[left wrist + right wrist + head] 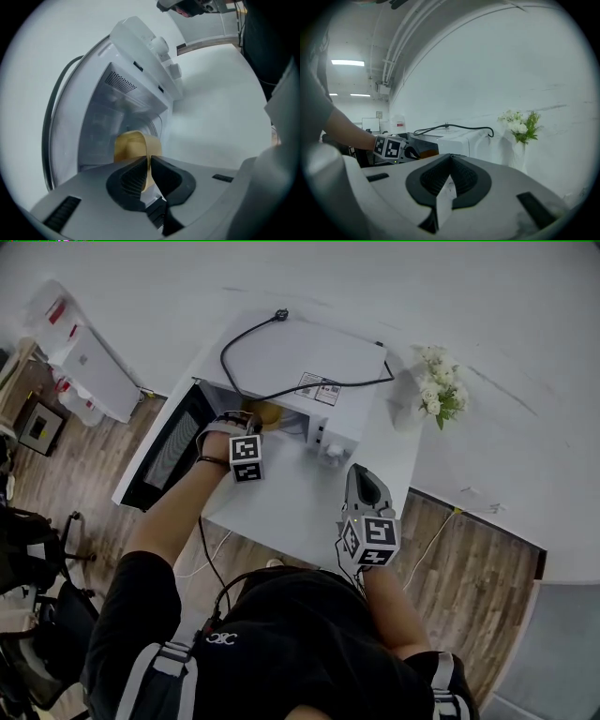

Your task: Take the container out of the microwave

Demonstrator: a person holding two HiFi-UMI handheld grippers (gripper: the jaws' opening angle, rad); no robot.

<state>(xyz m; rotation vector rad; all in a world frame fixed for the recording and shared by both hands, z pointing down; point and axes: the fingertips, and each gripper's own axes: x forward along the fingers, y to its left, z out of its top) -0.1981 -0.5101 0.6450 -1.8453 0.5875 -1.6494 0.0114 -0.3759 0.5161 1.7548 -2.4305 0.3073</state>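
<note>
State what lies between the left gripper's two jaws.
The wall of the tan container, pinched by the left gripper; the left gripper view shows it.

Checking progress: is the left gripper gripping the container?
Yes, the left gripper has its jaws pinched on the thin wall of the container.

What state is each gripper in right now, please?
Left gripper: jaws closed on the tan thin-walled container.
Right gripper: jaws closed, holding nothing.
</note>
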